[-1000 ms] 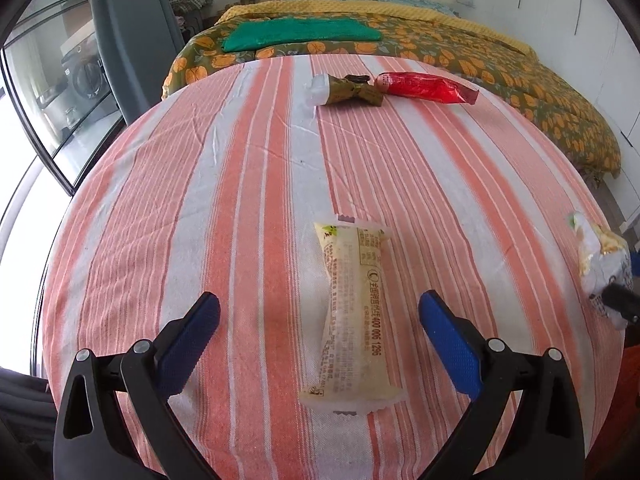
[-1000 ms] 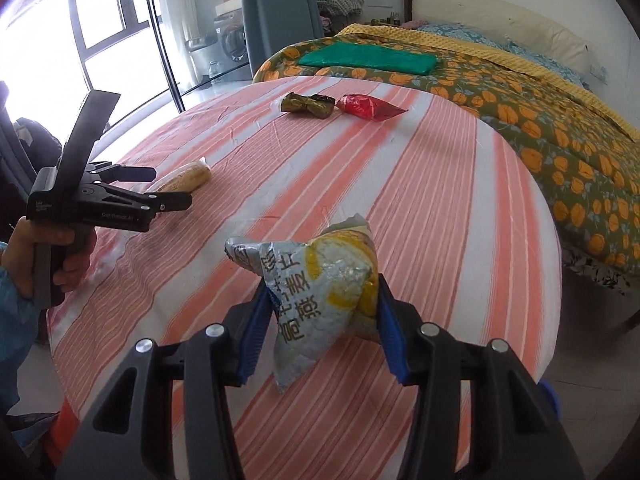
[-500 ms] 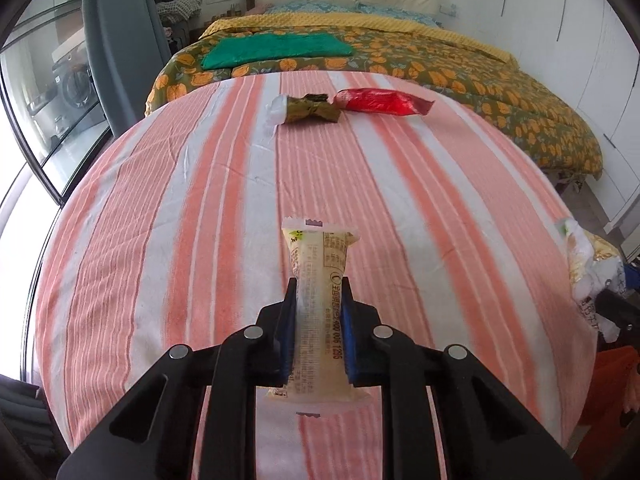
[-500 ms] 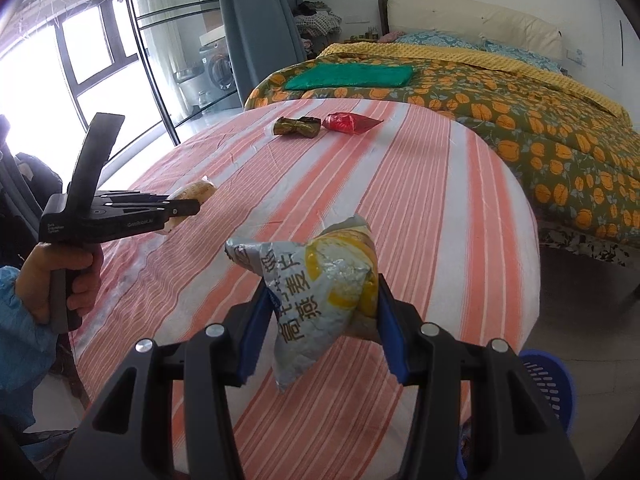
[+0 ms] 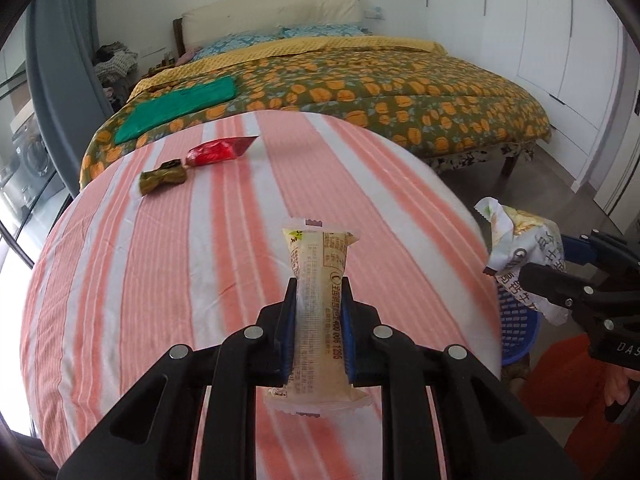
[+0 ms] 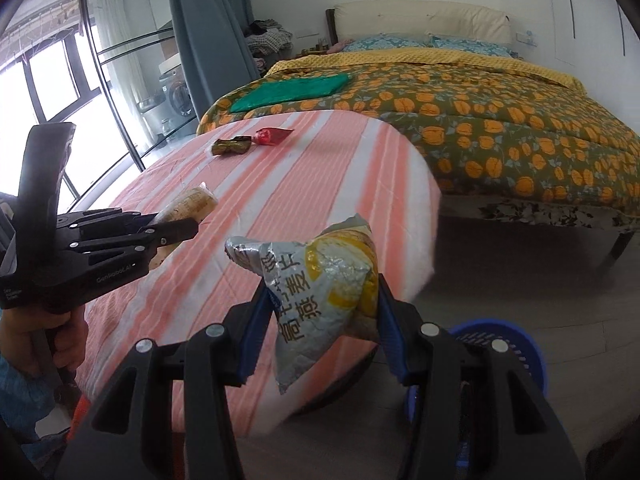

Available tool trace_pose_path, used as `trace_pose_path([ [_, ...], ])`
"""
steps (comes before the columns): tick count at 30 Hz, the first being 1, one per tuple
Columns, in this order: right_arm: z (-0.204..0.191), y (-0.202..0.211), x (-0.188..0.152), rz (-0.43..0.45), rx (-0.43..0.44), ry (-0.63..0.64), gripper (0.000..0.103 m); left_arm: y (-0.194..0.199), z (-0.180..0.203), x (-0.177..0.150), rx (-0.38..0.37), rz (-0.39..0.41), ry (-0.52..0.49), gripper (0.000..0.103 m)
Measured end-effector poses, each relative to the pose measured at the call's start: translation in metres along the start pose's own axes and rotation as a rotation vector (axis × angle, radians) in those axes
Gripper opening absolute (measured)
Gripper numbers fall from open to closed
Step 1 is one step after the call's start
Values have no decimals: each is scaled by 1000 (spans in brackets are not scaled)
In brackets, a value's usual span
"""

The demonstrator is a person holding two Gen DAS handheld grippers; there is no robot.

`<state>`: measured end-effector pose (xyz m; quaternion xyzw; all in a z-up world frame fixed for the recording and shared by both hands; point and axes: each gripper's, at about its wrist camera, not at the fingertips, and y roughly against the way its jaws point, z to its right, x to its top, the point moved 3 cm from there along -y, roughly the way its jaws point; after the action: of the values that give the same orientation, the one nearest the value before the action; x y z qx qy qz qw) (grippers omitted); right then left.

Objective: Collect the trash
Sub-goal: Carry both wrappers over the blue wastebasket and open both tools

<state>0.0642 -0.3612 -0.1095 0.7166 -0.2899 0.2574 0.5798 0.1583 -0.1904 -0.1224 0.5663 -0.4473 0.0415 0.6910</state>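
Observation:
My left gripper [image 5: 319, 304] is shut on a long pale yellow wrapper [image 5: 318, 276] and holds it above the striped table [image 5: 160, 264]; it also shows in the right wrist view [image 6: 188, 206]. My right gripper [image 6: 320, 300] is shut on a crumpled silver and yellow snack bag [image 6: 320, 280], held off the table's right edge; the bag also shows in the left wrist view [image 5: 520, 248]. A blue trash basket [image 6: 516, 344] stands on the floor below it. A red wrapper [image 5: 220, 150] and an olive green wrapper [image 5: 162, 178] lie at the table's far side.
A bed with an orange-patterned quilt [image 5: 400, 88] stands beyond the table, with a green cloth [image 5: 176, 106] on it. A glass door and grey curtain [image 6: 200, 40] are on the left. White wardrobes [image 5: 560, 40] line the right wall.
My left gripper closed on the pale yellow wrapper and lifted it off the table, swinging right. My right gripper carried the snack bag out past the table edge, above the blue basket.

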Motion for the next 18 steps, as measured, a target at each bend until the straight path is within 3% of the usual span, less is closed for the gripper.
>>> trace_pose_path([
  [4, 41, 14, -11, -9, -50, -40, 49, -1, 45, 9, -62, 0, -44, 18],
  [8, 89, 29, -24, -26, -120, -92, 49, -2, 94, 13, -189, -26, -69, 18],
  [13, 171, 29, -61, -87, -170, -316, 49, -14, 166, 7, -356, -96, -123, 18],
  [18, 226, 17, -95, -128, -166, -506, 49, -55, 223, -2, -409, -173, -171, 18],
])
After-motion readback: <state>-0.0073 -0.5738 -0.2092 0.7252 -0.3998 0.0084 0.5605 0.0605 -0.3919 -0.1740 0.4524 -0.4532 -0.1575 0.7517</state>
